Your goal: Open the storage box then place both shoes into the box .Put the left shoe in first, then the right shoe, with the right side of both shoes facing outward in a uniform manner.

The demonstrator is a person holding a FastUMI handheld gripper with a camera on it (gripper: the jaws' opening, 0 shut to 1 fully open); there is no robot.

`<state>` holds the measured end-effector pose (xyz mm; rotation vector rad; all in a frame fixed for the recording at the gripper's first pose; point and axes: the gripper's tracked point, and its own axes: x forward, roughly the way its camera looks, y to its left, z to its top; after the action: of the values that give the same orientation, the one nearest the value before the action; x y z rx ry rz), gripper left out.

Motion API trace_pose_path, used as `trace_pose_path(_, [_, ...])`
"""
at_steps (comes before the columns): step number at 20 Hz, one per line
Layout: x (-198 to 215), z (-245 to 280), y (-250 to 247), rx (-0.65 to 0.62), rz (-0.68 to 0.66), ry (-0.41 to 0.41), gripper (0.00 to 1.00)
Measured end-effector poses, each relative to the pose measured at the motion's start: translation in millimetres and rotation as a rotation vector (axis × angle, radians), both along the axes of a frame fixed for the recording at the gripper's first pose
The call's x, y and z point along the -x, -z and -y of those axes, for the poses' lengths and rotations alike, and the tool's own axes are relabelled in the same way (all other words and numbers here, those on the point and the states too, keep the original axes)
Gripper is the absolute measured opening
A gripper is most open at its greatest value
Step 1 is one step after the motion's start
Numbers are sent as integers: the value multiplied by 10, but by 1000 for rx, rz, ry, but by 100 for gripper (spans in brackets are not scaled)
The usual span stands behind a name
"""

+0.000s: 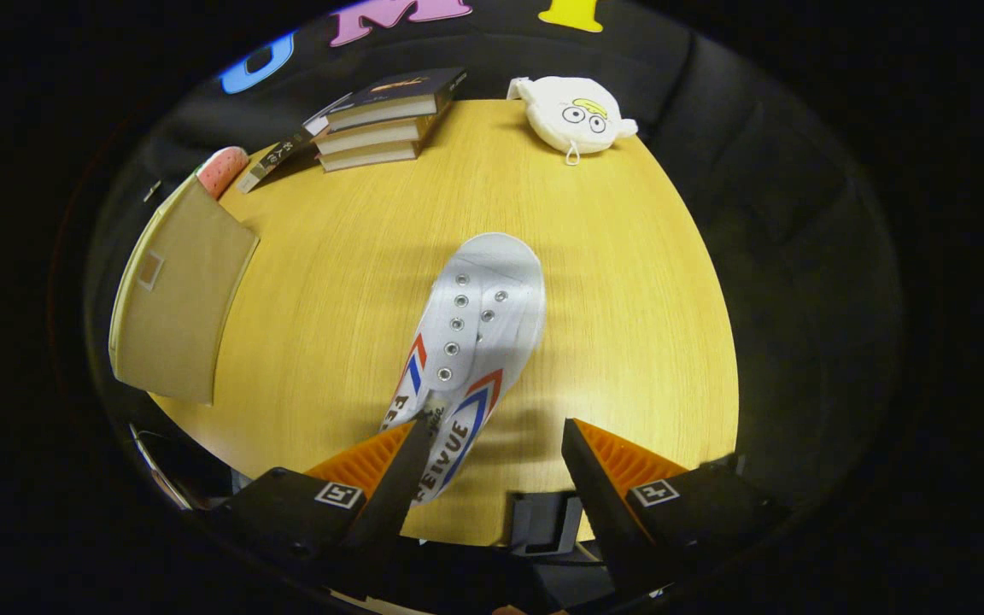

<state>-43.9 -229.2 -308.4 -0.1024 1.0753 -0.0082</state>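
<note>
White shoe point(473, 342) lies on the table point(629, 299), heel between the spread-apart fingers point(389, 465), nearer the left one.

gripper point(492, 465) fingers apart (nothing clamped) | white shoe point(471, 342) heel at left finger | wooden table point(629, 299)

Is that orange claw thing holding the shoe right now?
No. The gripper has its jaws wide open; the white shoe lies on the table, its heel beside one jaw.
</note>
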Motion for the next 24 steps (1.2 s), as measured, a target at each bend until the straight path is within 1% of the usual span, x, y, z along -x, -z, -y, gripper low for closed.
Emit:
trace_pose_path(2, [-96, 53, 90, 1, -10, 6, 100])
trace_pose_path(4, [-199, 90, 160, -17, -8, 22, 99])
trace_pose_path(7, [-227, 19, 224, -78, -33, 18, 100])
trace_pose_path(9, [-213, -99, 236, -158, -51, 41, 88])
trace_pose_path(11, [-221, -112, 285, -189, -67, 107, 53])
trace_pose_path(13, [-173, -162, 265, -205, -76, 128, 48])
trace_pose_path(14, [-176, -169, 268, -202, -74, 126, 42])
trace_pose_path(15, [-165, -163, 246, -196, -68, 134, 41])
trace_pose_path(16, [-162, -149, 249, -190, -64, 153, 34])
trace_pose_path(18, [-143, -109, 225, -201, -53, 227, 16])
trace_pose_path(20, [-135, -110, 213, -234, -46, 268, 8])
trace_pose_path(22, [-124, -167, 137, -282, -37, 328, 8])
trace_pose_path(24, [-110, -295, 18, -301, -12, 348, 7])
